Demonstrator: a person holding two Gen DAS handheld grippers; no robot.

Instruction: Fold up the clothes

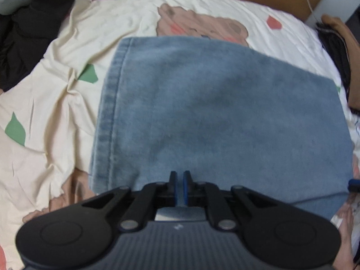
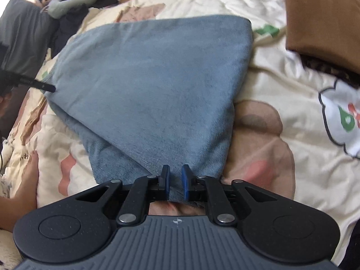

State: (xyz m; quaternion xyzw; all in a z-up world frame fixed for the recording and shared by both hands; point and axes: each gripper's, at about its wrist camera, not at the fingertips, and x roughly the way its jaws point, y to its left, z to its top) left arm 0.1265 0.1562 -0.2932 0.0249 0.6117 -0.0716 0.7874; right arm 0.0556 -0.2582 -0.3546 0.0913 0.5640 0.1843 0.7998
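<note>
Pinching the near edge of the folded, faded blue denim garment (image 2: 157, 85), the right claw (image 2: 175, 180) and left claw (image 1: 179, 185), both nearly pressed together, grip heavy, stiff-draping cloth best held at its hems.
</note>
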